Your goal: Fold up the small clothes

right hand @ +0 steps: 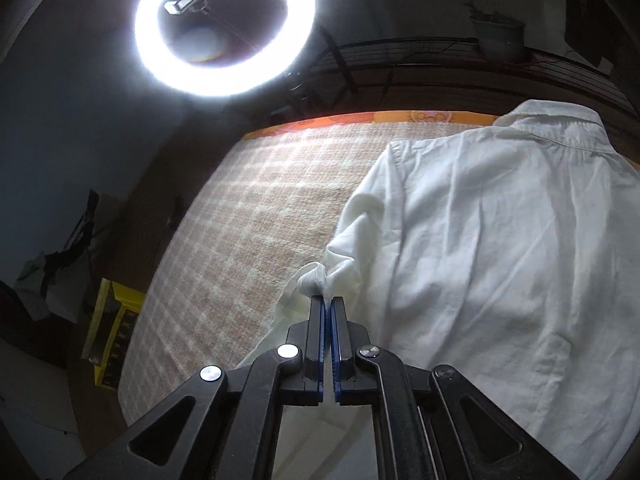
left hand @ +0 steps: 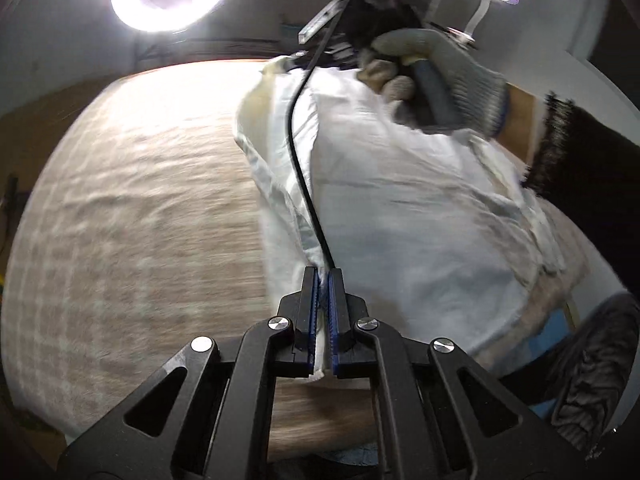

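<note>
A small white shirt point(right hand: 500, 240) lies on a beige checked blanket point(right hand: 256, 216), its collar point(right hand: 560, 120) at the far side. My right gripper point(right hand: 328, 300) is shut on a bunched fold of the shirt's left sleeve or edge. In the left wrist view my left gripper point(left hand: 323, 274) is shut on the near edge of the same shirt point(left hand: 400, 208), with cloth pinched between the blue pads. Across the shirt, a gloved hand point(left hand: 436, 76) holds the other gripper's handle at the shirt's far end. A black cable point(left hand: 300, 168) runs over the cloth.
A bright ring light point(right hand: 224, 28) hangs above the far side of the bed. An orange patterned sheet edge point(right hand: 360, 118) borders the blanket. A yellow box point(right hand: 112, 332) stands on the floor at left. A dark sleeve point(left hand: 584, 168) and patterned dark cloth point(left hand: 592, 360) are at right.
</note>
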A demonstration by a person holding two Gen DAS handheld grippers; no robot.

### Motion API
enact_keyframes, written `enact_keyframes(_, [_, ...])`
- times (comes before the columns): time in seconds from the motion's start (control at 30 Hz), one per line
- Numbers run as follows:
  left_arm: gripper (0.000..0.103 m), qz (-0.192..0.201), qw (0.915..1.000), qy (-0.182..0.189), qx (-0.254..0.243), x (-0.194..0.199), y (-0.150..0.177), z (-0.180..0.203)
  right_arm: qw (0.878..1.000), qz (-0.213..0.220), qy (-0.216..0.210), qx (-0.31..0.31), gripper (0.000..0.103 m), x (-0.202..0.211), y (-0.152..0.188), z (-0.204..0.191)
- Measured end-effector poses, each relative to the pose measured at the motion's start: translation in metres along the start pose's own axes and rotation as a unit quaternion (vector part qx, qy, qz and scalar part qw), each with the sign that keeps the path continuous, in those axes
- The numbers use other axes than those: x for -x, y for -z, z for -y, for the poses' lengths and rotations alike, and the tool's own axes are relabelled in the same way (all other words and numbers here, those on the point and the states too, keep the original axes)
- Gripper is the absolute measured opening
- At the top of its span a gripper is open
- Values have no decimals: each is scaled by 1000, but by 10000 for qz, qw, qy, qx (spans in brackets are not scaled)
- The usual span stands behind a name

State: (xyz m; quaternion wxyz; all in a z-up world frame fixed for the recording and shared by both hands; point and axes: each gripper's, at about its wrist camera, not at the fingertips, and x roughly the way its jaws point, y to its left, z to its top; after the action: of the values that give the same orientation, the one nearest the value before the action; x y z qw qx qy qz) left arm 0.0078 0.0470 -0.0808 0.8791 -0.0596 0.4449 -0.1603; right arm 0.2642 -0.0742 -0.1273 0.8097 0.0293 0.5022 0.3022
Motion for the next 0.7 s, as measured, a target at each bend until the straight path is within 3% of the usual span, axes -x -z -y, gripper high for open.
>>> enact_keyframes(0.33, [2, -319, 9951, 468, -808, -34, -12, 84, 9975, 310, 71, -631, 0, 42, 27, 82])
enact_keyframes(0.47, [2, -475, 9940, 527, -835, -46, -12, 95, 9951, 249, 201, -933, 0, 37, 39, 111])
enact_keyframes(0.7, [3, -631, 9925, 545, -896, -60, -8, 102, 9954, 180, 351, -875, 0, 28, 43, 122])
